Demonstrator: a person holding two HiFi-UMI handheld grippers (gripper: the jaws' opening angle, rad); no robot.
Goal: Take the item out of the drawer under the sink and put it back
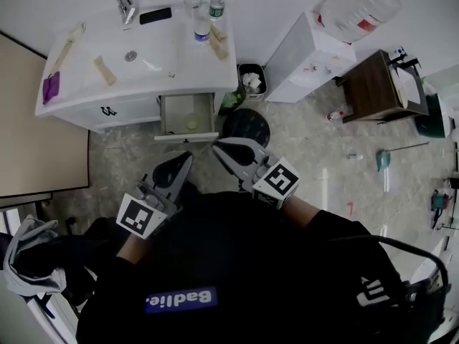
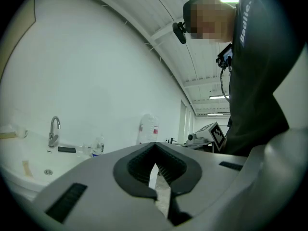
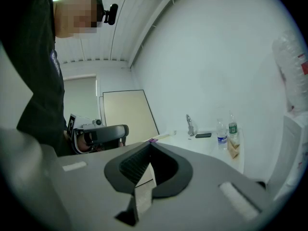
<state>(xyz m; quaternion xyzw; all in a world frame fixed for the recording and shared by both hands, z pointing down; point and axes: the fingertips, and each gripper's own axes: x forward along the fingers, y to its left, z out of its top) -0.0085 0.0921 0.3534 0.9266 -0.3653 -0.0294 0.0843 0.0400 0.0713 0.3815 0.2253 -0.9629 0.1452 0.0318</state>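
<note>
**Both grippers closed and empty; the item lies in the open drawer**

In the head view, the drawer (image 1: 188, 115) under the sink (image 1: 133, 45) stands pulled open at 12 o'clock from the person. A small, pale yellowish round item (image 1: 191, 125) lies inside it near the front panel; what it is cannot be made out.

The left gripper (image 1: 188, 156) and the right gripper (image 1: 217, 147) sit side by side just short of the drawer front. Both point toward 12 o'clock and neither touches the drawer. Each gripper view shows that gripper's fingers together at the tips with nothing between them.

On the white vanity tabletop (image 1: 179, 63):
- The faucet (image 1: 124, 4) stands at 12 o'clock of the basin.
- A black phone (image 1: 155, 15) lies just beside the faucet at its 3 o'clock.
- Two water bottles (image 1: 203, 26) stand toward 2 o'clock of the basin, their labels too small to read.
- A purple object (image 1: 50, 88) lies at the tabletop's 9 o'clock edge.

A dark squiggle like an "M" (image 1: 107, 110) marks the closed cabinet front at 9 o'clock of the drawer.

On the floor, a trash bin (image 1: 251, 79) stands at 2 o'clock of the drawer and a round black stool (image 1: 245, 127) at 4 o'clock, close to it. A large water jug (image 1: 355, 6) with a red label, its print unreadable, is at the far 2 o'clock.

A blue patch (image 1: 181, 299) on the person's dark top reads "Badlie." The same word runs along the sleeve in the left gripper view.
</note>
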